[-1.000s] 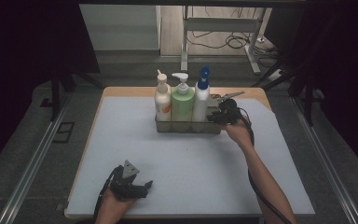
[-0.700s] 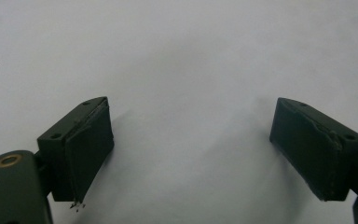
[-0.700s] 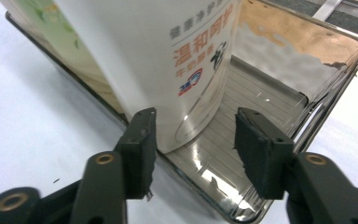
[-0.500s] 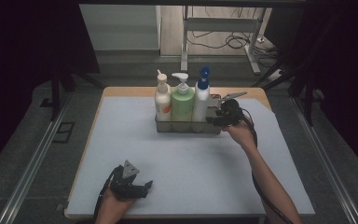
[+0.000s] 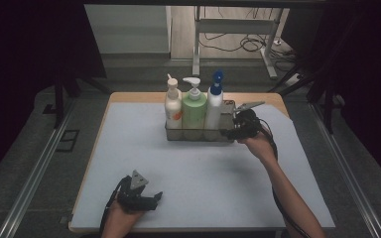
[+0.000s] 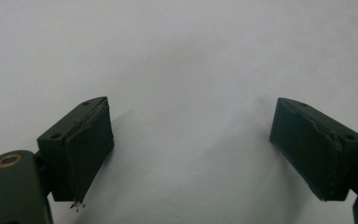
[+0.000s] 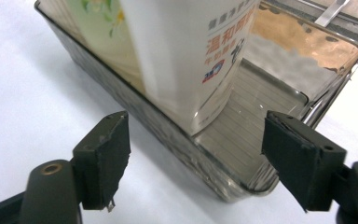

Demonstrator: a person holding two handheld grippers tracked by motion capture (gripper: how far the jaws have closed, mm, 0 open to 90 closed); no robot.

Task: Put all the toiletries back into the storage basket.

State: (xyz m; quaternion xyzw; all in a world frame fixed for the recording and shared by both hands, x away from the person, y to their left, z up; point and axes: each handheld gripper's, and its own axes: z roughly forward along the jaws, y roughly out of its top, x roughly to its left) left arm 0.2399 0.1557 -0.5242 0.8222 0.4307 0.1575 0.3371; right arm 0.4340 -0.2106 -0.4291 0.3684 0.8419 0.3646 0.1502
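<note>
While the right gripper (image 7: 193,161) has just been opening its jaws, the metal tray (image 7: 205,163) sits unpinched between them.

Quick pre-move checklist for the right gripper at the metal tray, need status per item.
1. Right gripper jaws open, having just been opening, nothing pinched: ok.
2. Metal tray flat on the table: ok.
3. White bottle, green bottle and orange-label bottle upright in the tray: ok.
4. Free slot at the tray's right end: ok.
5. Left gripper open, resting on the table away from the tray: ok.
6. Next thing to load: cannot tell.
</note>
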